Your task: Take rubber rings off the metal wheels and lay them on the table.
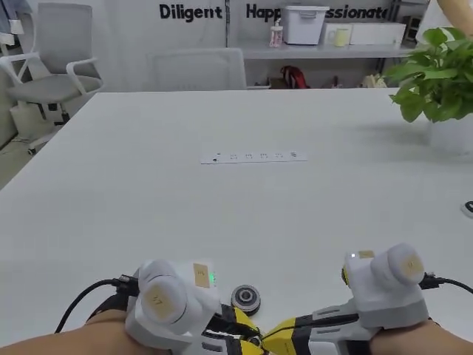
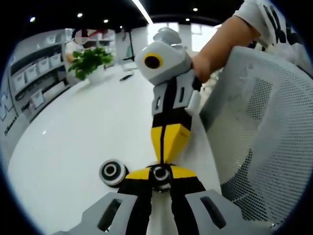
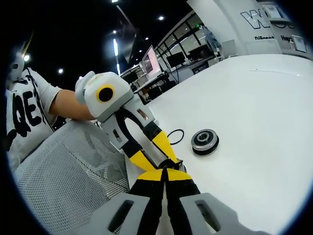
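The right gripper (image 3: 166, 172) is seen rising from the bottom edge, its yellow-tipped jaws pressed together; its tips are met by those of the left gripper (image 3: 164, 156), which is brought in from the left by a bare arm (image 3: 66, 108); a metal wheel (image 3: 204, 141) is laid on the white table (image 3: 264, 112) just beyond; a thin black ring (image 3: 175, 136) is laid flat beside it; a mesh chair back (image 3: 68, 171) is seen at the lower left.

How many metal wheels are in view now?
2. One metal wheel lies on the table; the second wheel sits between the jaws of the left gripper. Others may be hidden.
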`<state>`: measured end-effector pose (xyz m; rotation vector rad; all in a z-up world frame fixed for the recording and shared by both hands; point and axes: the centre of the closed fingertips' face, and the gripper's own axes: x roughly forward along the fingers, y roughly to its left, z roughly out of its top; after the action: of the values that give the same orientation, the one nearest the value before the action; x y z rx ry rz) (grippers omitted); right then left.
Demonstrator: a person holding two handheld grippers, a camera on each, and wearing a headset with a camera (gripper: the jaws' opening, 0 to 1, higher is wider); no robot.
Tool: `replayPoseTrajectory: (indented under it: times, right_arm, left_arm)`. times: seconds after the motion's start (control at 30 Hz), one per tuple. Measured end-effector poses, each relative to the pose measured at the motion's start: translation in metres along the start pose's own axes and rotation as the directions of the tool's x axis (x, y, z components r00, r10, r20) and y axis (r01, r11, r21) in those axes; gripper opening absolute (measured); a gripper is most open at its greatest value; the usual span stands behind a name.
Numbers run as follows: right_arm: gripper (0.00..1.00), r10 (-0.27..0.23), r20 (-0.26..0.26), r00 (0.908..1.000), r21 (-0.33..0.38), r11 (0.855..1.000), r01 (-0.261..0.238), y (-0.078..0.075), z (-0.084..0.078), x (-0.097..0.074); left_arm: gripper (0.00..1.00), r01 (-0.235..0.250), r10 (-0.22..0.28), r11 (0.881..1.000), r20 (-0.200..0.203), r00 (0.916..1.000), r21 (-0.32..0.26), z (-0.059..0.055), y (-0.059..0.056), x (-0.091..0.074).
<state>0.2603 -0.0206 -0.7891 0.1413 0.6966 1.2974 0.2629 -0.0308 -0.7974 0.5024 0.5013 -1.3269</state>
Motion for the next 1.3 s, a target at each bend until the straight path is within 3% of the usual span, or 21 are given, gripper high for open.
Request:
replayPoseTrajectory:
  times: [0.33, 0.47, 0.53, 0.77, 0.93, 1.3]
  right_arm:
    - [0.00, -0.014, -0.001, 0.9999, 0.001, 1.000, 0.014, -0.003, -0.001, -0.002]
    - [0.00, -0.019, 0.008, 0.9998, 0.005, 1.000, 0.019, -0.004, 0.002, -0.004]
    - [0.00, -0.021, 0.011, 0.9997, 0.007, 1.000, 0.021, -0.005, 0.002, -0.004]
    - [0.00, -0.026, 0.033, 0.9991, 0.018, 1.000, 0.025, -0.006, 0.007, -0.006]
    - [0.00, -0.024, 0.039, 0.9990, 0.026, 0.999, 0.023, -0.006, 0.009, -0.007]
    - [0.00, -0.008, 0.059, 0.9982, 0.027, 1.000, 0.006, -0.004, 0.024, -0.006]
  left_arm:
    - [0.15, 0.002, -0.002, 1.000, -0.007, 1.0000, 0.002, 0.000, 0.000, -0.001]
    - [0.24, 0.037, -0.037, 0.999, 0.004, 0.9993, -0.006, 0.001, -0.008, -0.006]
    - [0.23, 0.045, -0.045, 0.999, 0.003, 0.9990, -0.002, 0.001, -0.011, -0.009]
    - [0.27, 0.060, -0.059, 0.998, 0.042, 0.9973, -0.016, 0.006, -0.015, -0.024]
    - [0.28, 0.041, -0.038, 0.999, 0.089, 0.9952, -0.026, 0.013, -0.013, -0.040]
    - [0.37, -0.026, 0.035, 0.997, 0.123, 0.9918, -0.074, 0.008, 0.005, -0.068]
